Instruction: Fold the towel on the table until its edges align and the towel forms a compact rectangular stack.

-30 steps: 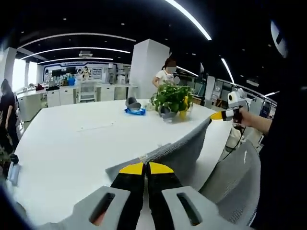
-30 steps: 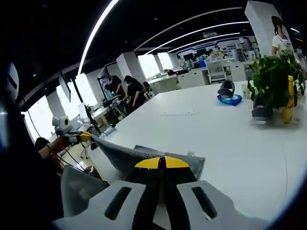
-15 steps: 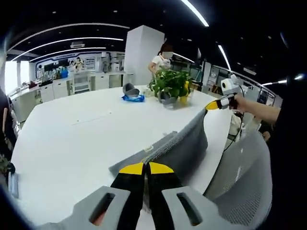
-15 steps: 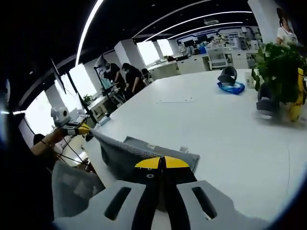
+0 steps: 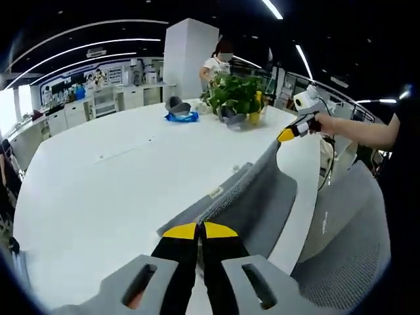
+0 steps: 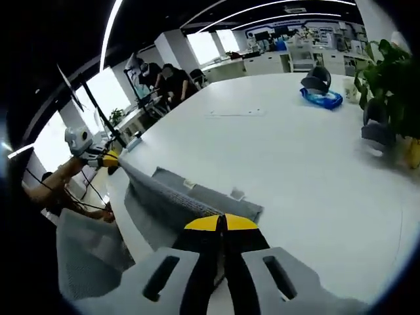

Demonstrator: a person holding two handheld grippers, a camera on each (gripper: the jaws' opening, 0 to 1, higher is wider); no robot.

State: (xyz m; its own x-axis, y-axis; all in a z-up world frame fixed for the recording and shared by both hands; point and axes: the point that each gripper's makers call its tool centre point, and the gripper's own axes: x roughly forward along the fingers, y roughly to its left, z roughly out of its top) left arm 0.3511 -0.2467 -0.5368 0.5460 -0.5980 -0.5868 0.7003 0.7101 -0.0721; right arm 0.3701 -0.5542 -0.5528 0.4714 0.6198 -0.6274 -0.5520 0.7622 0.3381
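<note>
Towel (image 5: 252, 200), grey, held taut between the two claws above the near edge of the white surface (image 5: 98, 190); its lower part rests on the surface in layers, while its upper edge runs as a straight line from one claw to the other. Left claw (image 5: 200, 231): yellow-tipped jaws closed together on one end of that raised edge. Right claw (image 6: 221, 224): jaws likewise closed, pinching the opposite end. In the left gripper view the right claw appears at upper right, at the far end of the edge; in the right gripper view the left claw appears at left, held by a hand.

Governing relation: the long axis of the towel lies along the line joining the claws, parallel to the near rim of the surface, and the free cloth hangs below and away from both claws. Neither claw is nearer; each holds one corner. Judged next step: carry the raised edge forward over the resting layers so that the edges meet.

A small pale tag (image 5: 214, 193) on the towel carries no legible writing. Beyond: potted plant (image 5: 237, 108) and a blue-and-grey object (image 5: 178, 111).
</note>
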